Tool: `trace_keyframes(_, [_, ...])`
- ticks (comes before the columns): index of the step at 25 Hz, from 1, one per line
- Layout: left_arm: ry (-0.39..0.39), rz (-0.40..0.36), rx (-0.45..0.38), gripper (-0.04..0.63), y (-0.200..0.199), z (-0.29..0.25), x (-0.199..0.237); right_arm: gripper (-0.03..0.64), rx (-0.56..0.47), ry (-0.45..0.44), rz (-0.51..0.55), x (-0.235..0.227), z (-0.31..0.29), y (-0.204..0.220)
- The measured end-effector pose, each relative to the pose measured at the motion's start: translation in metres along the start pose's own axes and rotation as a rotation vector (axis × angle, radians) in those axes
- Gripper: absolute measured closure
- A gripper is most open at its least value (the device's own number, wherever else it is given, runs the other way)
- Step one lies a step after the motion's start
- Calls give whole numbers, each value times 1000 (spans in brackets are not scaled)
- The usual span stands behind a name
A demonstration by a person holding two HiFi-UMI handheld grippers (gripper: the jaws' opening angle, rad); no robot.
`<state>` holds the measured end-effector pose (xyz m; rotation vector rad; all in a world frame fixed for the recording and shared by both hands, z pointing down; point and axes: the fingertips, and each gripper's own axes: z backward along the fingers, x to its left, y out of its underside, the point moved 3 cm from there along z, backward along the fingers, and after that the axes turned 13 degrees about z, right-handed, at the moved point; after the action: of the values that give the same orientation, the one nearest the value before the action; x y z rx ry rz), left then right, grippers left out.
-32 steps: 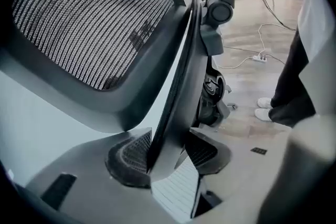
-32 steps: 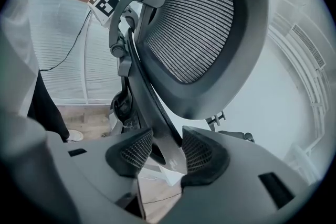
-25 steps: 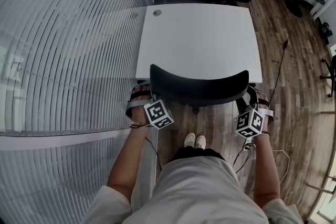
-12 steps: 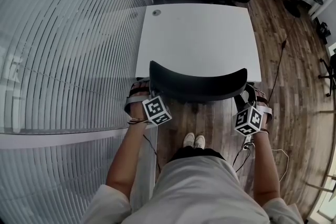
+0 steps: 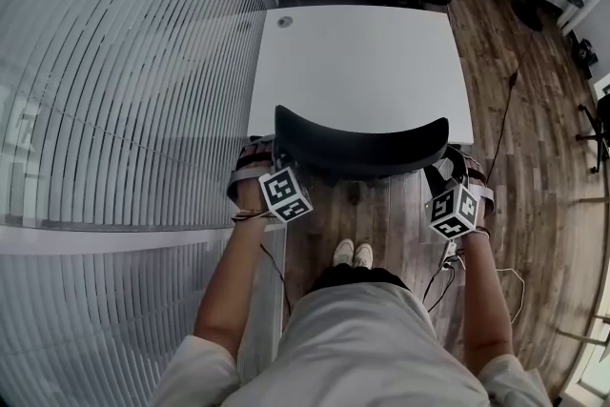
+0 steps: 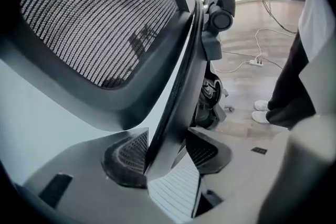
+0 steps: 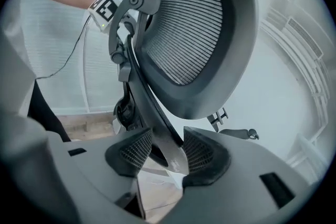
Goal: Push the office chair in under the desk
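**Head view.** The chair point(image 5: 360, 148) stands at the near edge of the desk point(image 5: 362, 62). Its curved backrest rim overlaps that edge, and the seat is hidden below the rim. Compared with one second ago, the rim has shifted a little toward the desk and both marker cubes have travelled with it. The shoes point(image 5: 353, 254) on the floor point(image 5: 534, 110) sit in much the same spot, so the push appears to come from the arms reaching forward and not from a step.

**Left gripper view.** The left claw point(image 6: 165, 157) is clenched on the left edge of the backrest frame. The frame runs up between the two ribbed pads point(image 6: 126, 157), and both touch it.

**Right gripper view.** The right claw point(image 7: 168, 152) grasps the opposite edge of the frame in the same way, with the mesh panel rising above its pads point(image 7: 202, 152).

**Reading.**
- The small advance suggests the task is in its closing stretch, with the chair largely in and only a short travel left before the backrest meets the desk edge.
- Because the grip is even on both sides, the chair should roll straight. An uneven push would swing it on its castors.
- With arms already extended, a further advance probably calls for a step forward.
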<state>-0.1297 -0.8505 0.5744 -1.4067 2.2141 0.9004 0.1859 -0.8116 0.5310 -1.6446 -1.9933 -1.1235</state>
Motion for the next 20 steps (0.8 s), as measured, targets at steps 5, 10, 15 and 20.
trace_keyframes(5, [25,124,-70,377,-8,25,6,433,-61,26,-145,-7,18,-13])
trace_keyframes(10, [74,292,-185,379,-17,54,0,434,-149,61,-282,-19,38,-26])
trace_keyframes(15, [171,456,-273,379,-27,82,-24,436,-250,56,-422,-18,64,-35])
trace_keyframes(20, [236,629,-419,399,-44,114,-23,446,-325,74,-510,-15,80,-51])
